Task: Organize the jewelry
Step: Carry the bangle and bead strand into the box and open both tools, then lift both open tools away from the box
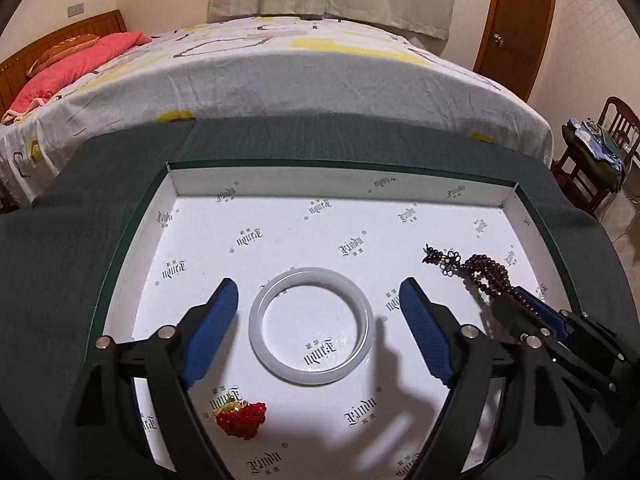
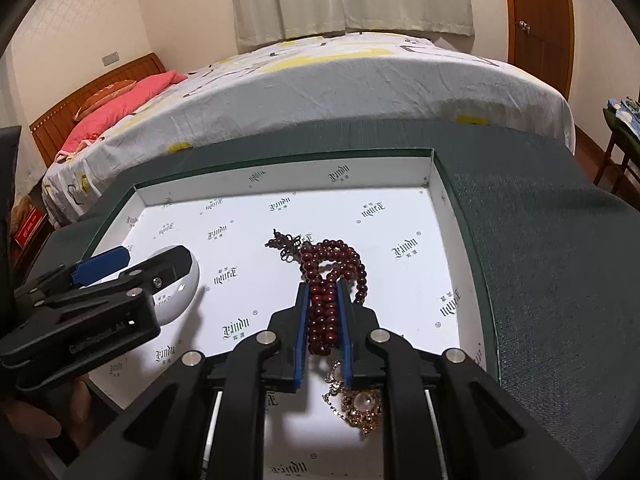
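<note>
A white bangle [image 1: 311, 324] lies flat on the floor of the white printed box [image 1: 340, 184]. My left gripper [image 1: 317, 284] is open, with one blue pad on either side of the bangle and neither touching it. A small red bead piece with a gold charm [image 1: 240, 418] lies nearer me. In the right wrist view my right gripper [image 2: 322, 286] is shut on a dark red bead string [image 2: 332, 264], whose looped end rests on the box floor [image 2: 400, 220]. A gold and pearl piece [image 2: 360, 404] lies under that gripper. The bangle [image 2: 188, 292] is partly hidden by the left gripper [image 2: 156, 258].
The box sits on a dark green cloth [image 1: 60, 260] with low walls all round. Behind it stands a bed [image 1: 280, 72] with a pink pillow, a brown door [image 1: 516, 20] and a wooden chair [image 1: 600, 152] with clothes. A person's hand [image 2: 32, 420] shows at the lower left.
</note>
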### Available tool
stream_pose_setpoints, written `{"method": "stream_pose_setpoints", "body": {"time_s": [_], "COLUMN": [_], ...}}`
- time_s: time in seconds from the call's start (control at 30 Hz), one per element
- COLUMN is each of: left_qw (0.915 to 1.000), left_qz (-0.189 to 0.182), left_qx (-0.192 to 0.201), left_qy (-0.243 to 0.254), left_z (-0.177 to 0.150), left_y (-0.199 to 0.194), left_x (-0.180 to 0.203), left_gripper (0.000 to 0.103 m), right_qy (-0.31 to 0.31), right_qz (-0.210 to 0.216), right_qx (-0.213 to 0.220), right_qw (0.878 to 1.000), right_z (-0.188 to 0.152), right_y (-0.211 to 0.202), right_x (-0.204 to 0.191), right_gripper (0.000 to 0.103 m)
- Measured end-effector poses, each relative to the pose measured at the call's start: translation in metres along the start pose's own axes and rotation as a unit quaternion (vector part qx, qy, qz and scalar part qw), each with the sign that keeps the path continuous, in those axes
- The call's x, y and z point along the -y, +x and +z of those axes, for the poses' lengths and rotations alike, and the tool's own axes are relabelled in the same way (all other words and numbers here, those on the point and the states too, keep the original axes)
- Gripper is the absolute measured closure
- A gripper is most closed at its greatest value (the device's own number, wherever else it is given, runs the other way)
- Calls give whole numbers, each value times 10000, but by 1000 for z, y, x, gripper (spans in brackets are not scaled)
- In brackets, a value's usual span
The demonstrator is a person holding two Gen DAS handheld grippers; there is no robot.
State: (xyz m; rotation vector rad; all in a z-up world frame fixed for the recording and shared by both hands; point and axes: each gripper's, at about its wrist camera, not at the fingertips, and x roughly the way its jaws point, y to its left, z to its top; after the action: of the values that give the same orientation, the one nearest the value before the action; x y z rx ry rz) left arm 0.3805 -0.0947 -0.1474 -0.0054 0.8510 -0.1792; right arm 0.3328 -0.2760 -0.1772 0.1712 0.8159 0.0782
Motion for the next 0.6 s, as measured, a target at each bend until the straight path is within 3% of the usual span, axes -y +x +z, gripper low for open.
{"method": "stream_pose_setpoints", "body": {"time_s": [0.1, 0.37, 0.6], "left_qw": [10000, 9996, 9971], "left_qz": [-11, -125, -175], "left_qx": [75, 241, 723], "left_qy": [-14, -73, -130], "left_z": [-1, -2, -8], "left_y": [-2, -10, -43], "left_x": [0, -1, -3], "left_gripper": [14, 13, 13], "right_qy": [5, -47, 5], "right_qz": [10, 11, 30], "right_qx": [79, 231, 499], "right_qw": [10000, 9997, 9987], "right_z": [0, 0, -5], "right_y": [-3, -9, -35], "right_x": [1, -3, -2], "right_gripper": [64, 64, 63]}}
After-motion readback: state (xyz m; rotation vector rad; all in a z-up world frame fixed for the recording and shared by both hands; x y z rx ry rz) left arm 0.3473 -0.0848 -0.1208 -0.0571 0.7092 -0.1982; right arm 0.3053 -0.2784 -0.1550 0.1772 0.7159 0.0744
